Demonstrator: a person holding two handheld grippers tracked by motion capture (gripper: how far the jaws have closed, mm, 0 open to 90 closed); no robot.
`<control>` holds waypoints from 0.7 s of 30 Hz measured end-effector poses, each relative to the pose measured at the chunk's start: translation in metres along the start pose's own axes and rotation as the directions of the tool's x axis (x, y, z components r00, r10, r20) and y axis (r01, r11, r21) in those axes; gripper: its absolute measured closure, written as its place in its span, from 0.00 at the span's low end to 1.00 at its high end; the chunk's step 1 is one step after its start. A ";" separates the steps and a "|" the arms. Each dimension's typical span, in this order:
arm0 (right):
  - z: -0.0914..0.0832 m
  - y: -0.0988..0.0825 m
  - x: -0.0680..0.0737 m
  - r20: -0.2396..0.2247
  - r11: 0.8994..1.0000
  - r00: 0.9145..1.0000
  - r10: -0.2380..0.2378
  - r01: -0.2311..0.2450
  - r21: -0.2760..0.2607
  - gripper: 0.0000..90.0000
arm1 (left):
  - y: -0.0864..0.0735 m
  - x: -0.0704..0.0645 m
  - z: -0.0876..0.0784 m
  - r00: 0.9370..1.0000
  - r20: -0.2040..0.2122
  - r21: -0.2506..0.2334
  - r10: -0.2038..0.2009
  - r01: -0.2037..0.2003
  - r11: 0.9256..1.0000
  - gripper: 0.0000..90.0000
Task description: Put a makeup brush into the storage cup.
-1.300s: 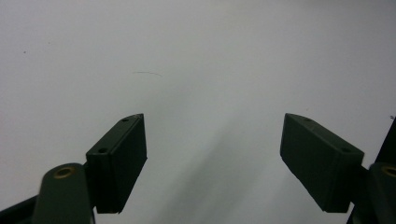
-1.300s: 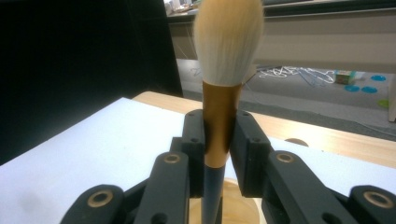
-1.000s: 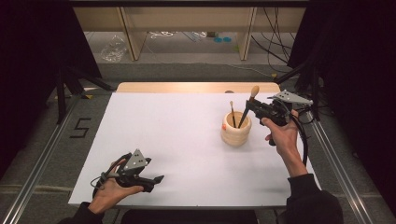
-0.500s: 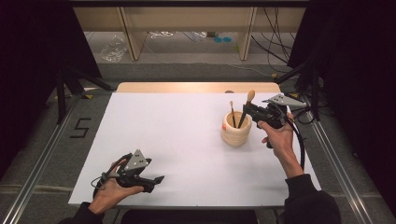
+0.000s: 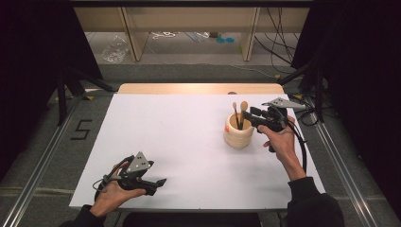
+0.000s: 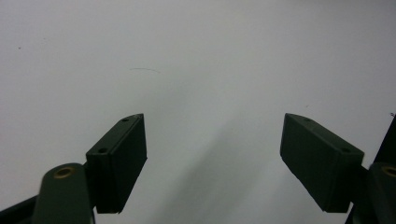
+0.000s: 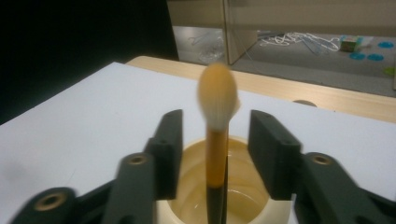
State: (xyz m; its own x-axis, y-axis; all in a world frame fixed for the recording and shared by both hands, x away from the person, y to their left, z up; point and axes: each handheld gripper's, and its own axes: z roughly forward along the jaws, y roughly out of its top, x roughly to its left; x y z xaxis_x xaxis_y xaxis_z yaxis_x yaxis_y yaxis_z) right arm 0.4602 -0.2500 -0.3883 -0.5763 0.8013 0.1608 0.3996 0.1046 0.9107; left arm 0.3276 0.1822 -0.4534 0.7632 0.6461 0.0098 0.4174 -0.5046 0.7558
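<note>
Brushes stood in a pale wooden cup (image 5: 239, 136) on the right half of the white tabletop (image 5: 179, 137), toward the far side. In the high view two stems rose above the cup's rim: a thin stick (image 5: 234, 112) on the left and a makeup brush (image 5: 243, 111) with a rounded tan tip just beside it. In the right gripper view the makeup brush (image 7: 217, 135) stood upright, its soft orange-tan head slightly blurred, an orange handle below it darkening to black where it went down into the cup (image 7: 219, 196), whose cream inner wall showed glossy.

Directly at the cup's right side the right gripper (image 5: 251, 116) was held above the tabletop by the person's right hand (image 5: 280, 140), pointing left at the brush. Its jaws were parted, one on each side of the brush handle, with a clear gap between each pad and the handle, so nothing was gripped.

Well apart from the cup, at the near left of the tabletop, the left gripper (image 5: 160, 182) lay low in the person's left hand (image 5: 113, 191), its grey three-cornered plate on top. In the left gripper view its jaws stood wide apart over bare white surface, holding nothing.

Beyond the white surface a strip of light wood (image 5: 198, 88) ran along the far edge, and past that lay a grey floor with cables (image 5: 283, 33) and shelving legs.
</note>
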 end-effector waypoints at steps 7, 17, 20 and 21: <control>-0.004 0.001 0.001 0.026 1.000 1.000 0.003 -0.003 0.002 0.45 | 0.000 0.002 -0.001 1.000 -0.008 0.015 0.017 -0.016 1.000 0.25; -0.010 0.003 0.007 0.020 1.000 1.000 0.006 -0.006 -0.023 0.39 | 0.000 0.000 0.000 1.000 0.000 0.003 0.008 -0.008 1.000 0.25; -0.011 0.004 0.007 0.021 1.000 1.000 0.001 0.000 -0.020 0.38 | 0.000 0.001 0.000 1.000 0.000 0.000 0.012 -0.012 1.000 0.25; -0.011 0.003 0.008 0.017 0.999 1.000 0.001 -0.001 -0.033 0.37 | 0.000 0.001 0.000 1.000 0.001 -0.002 0.008 -0.008 1.000 0.25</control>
State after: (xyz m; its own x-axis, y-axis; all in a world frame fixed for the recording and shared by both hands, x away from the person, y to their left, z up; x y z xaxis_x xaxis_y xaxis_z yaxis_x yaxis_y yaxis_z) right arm 0.4496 -0.2499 -0.3799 -0.5635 0.8114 0.1554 0.3763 0.0846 0.9226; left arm 0.3282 0.1829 -0.4531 0.7669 0.6416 0.0153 0.4103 -0.5086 0.7570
